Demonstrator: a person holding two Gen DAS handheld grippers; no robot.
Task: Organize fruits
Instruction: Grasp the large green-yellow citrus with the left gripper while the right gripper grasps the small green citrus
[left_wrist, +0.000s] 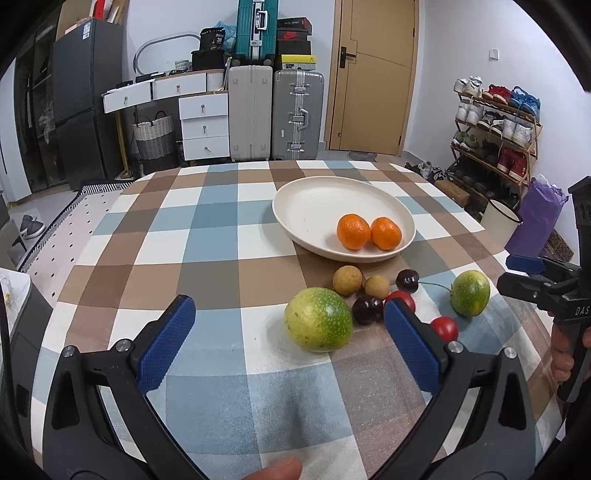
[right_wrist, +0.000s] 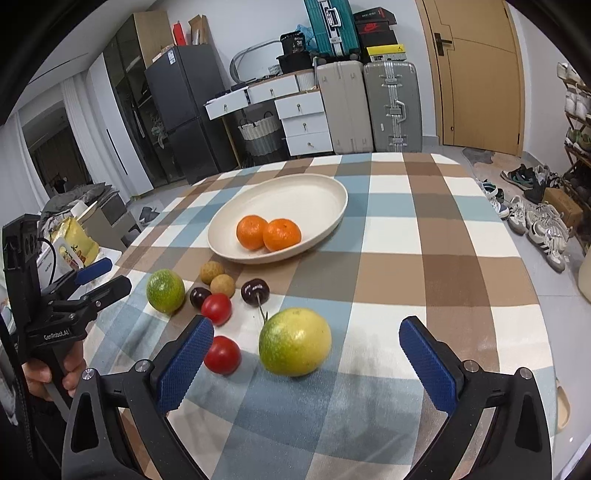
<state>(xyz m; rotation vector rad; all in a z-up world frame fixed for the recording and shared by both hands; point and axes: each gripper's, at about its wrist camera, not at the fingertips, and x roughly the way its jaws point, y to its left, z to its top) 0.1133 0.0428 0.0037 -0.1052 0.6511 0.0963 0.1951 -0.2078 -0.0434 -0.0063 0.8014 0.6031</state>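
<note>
Checked cloth: covers the worktop (right_wrist: 406, 236), fruit loose near its front edge
Left tongs (left_wrist: 290, 321): spread wide, empty, lined up on the nearer green fruit (left_wrist: 317, 319)
Small fruit: longans (right_wrist: 217, 278), cherries (right_wrist: 255, 291), tomatoes (right_wrist: 221, 355) crowd between, likely to get nudged
Right tongs (right_wrist: 306, 341): spread wide, empty, facing the yellow-green fruit (right_wrist: 294, 341)
Plate (right_wrist: 332, 195): beyond the cluster, holding two oranges (right_wrist: 268, 232) touching, plenty of bare room

Left gripper (left_wrist: 288, 317) held wide apart above the checked table (left_wrist: 207, 258), empty. A green fruit (left_wrist: 318, 319) lay between its blue pads (left_wrist: 168, 343). Beyond, a cream plate (left_wrist: 314, 206) carried two oranges (left_wrist: 368, 232). The right gripper (left_wrist: 532, 273) entered at the right edge.
</note>
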